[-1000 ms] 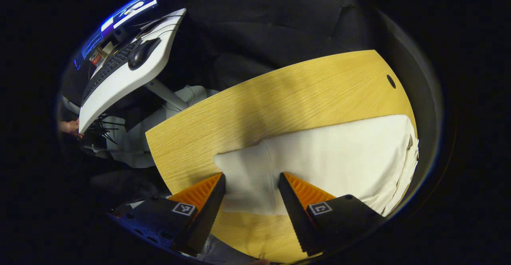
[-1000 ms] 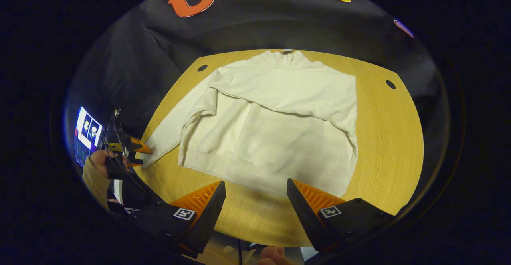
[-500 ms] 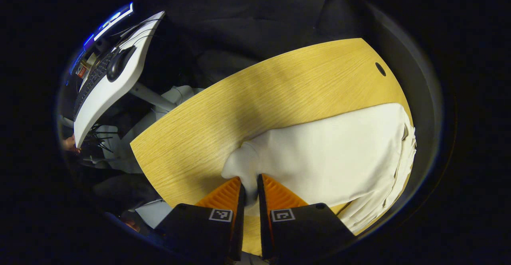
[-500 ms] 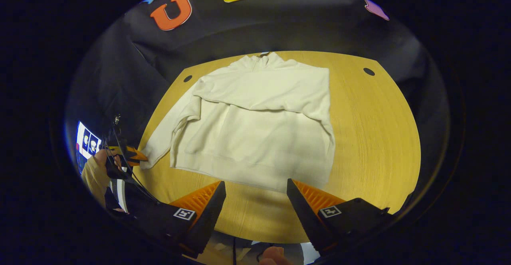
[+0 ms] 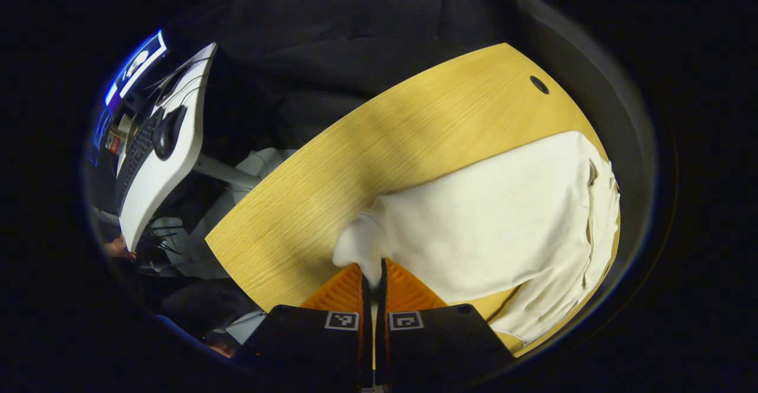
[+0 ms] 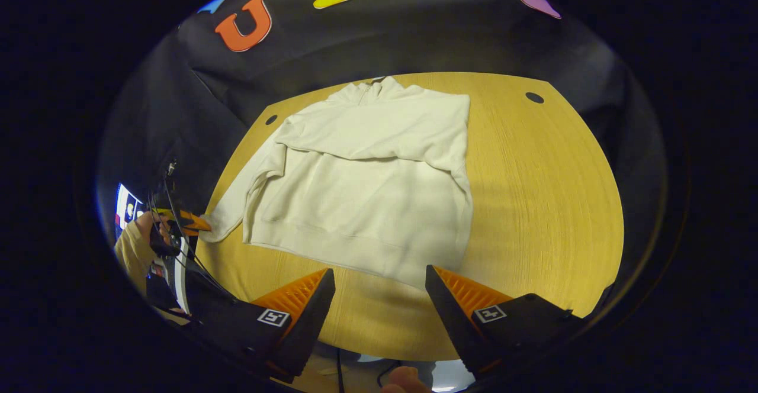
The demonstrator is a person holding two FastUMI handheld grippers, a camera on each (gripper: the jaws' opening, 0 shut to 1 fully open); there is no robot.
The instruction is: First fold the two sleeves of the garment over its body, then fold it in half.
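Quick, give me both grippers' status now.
Left gripper: shut on the sleeve cuff.
Right gripper: open, holding nothing, above the table.

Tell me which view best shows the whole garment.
The right gripper view: the garment lies fully in sight on the table. The left gripper view gives just its near sleeve, pinched by the left gripper.

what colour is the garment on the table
Plain cream white, no pattern; the garment shows best in the right gripper view.
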